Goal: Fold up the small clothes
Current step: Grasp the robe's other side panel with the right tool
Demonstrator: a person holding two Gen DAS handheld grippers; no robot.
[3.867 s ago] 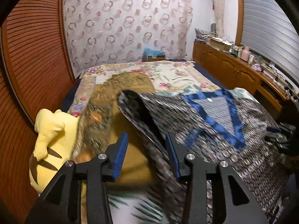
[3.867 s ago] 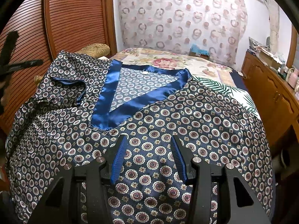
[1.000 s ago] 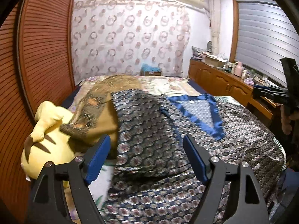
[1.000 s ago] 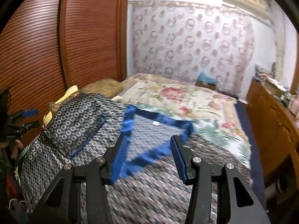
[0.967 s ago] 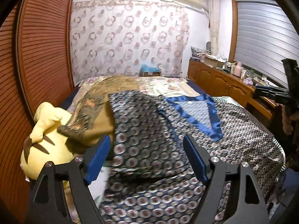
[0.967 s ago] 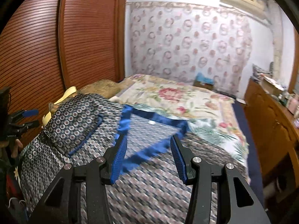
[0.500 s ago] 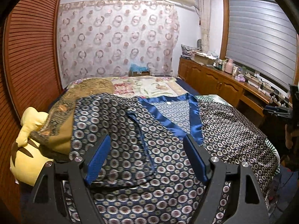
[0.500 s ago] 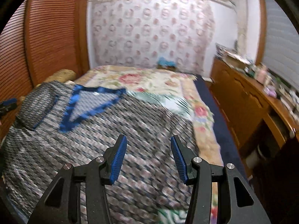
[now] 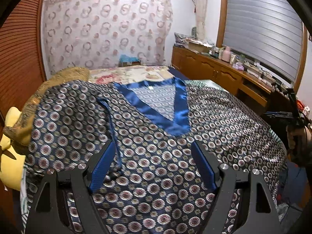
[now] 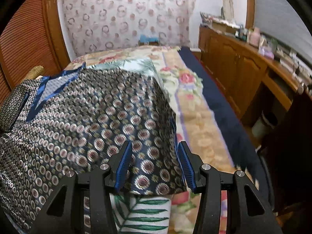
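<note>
Left gripper (image 9: 154, 163) and right gripper (image 10: 154, 162) we hold spread and empty above the patterned top (image 9: 159, 140), which lies flat on the bed (image 10: 197, 120), its right edge between the right gripper's pads.

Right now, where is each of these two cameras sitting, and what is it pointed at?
Left wrist: rides the left gripper, looking down its open fingers over the patterned top toward the curtain; the right gripper shows at the edge.
Right wrist: rides the right gripper, open fingers over the top's right sleeve, cabinets beyond.
Shared: top, bed, curtain, cabinets.
</note>
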